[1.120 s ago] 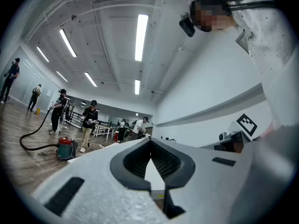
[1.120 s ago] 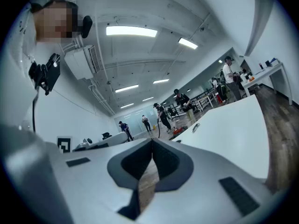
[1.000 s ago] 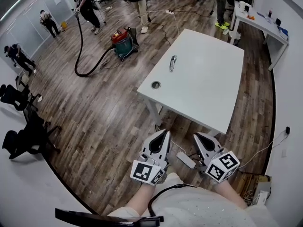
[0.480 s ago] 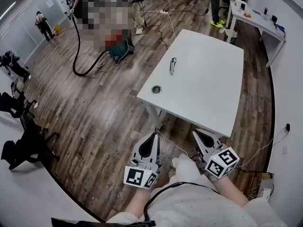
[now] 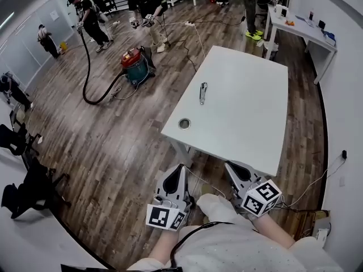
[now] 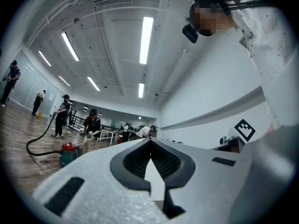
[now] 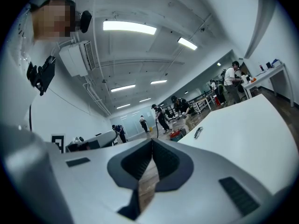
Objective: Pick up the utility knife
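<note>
Nothing is done yet: the utility knife (image 5: 202,93) lies untouched on the white table (image 5: 244,112), well apart from the left gripper (image 5: 180,169) and the right gripper (image 5: 229,166), both closed and empty.

utility knife (image 5: 202,93) too small to detail — blade unclear, chair (image 5: 10,140) cropped at left

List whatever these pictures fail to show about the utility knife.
The slim grey utility knife: too small in the head view and the right gripper view to tell whether its blade is out.
Left gripper view: the body of the shut left claw fills the lower picture, and no knife shows.
</note>
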Action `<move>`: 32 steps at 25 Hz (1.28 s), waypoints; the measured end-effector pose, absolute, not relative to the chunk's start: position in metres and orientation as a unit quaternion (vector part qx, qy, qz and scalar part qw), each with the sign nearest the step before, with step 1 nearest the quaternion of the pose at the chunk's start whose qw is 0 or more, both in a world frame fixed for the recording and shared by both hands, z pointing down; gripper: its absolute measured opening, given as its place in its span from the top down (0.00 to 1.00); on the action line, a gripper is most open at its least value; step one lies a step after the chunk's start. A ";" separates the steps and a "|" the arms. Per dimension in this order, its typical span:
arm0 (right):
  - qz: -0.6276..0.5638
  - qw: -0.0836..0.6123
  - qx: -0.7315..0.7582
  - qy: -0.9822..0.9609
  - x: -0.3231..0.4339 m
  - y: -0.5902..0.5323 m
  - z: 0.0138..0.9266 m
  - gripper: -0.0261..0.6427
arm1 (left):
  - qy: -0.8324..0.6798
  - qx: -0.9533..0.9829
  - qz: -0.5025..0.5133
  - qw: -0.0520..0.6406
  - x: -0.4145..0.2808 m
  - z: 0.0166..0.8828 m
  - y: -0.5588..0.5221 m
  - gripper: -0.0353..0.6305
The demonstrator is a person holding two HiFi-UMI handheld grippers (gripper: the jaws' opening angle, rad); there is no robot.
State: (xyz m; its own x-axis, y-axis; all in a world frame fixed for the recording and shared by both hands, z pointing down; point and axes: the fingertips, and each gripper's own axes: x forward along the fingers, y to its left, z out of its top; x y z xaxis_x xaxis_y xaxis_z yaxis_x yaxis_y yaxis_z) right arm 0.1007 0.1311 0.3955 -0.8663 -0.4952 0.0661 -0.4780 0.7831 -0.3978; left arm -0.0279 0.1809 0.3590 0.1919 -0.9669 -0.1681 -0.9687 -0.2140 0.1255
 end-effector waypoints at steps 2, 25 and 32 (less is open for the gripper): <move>-0.207 0.023 -0.262 0.942 0.098 0.118 0.398 0.95 | 0.621 -0.777 0.104 0.005 -0.029 0.360 0.166 0.94; -0.216 -0.008 -0.238 0.947 0.004 -0.039 0.412 0.95 | 0.609 -0.788 0.094 -0.007 -0.089 0.377 -0.002 0.94; -0.215 -0.007 -0.240 0.947 -0.007 -0.072 0.409 0.95 | 0.601 -0.794 0.091 -0.010 -0.093 0.377 -0.033 0.94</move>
